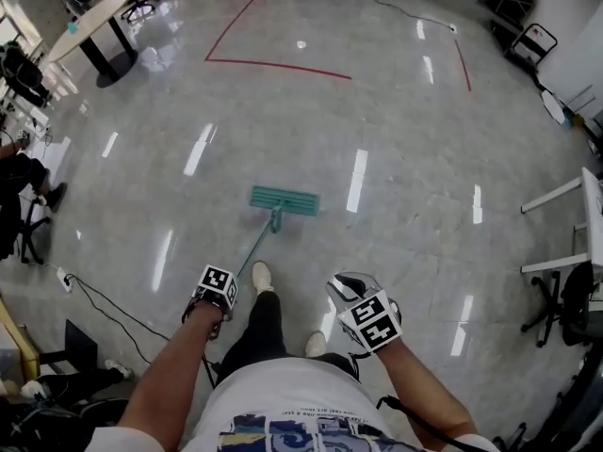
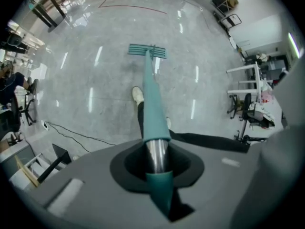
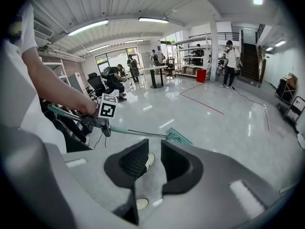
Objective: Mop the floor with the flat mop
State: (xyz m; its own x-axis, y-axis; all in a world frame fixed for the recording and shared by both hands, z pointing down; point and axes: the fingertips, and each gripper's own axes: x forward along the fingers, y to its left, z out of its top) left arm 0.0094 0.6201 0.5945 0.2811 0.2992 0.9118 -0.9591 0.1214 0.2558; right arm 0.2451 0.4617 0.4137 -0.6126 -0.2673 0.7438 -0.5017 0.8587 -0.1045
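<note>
Ahead, flat mop on floor, its handle pinched by left tool, right tool spread, empty.

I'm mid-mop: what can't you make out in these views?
- Mop head underside: flat on the floor in every view, so the pad's state is unseen.
- Handle top end: left gripper view, cut off by the left gripper body.
- Wet or dry patches: head view, lamp glare masks them.
- Floor behind the person: head view, hidden by the body.
</note>
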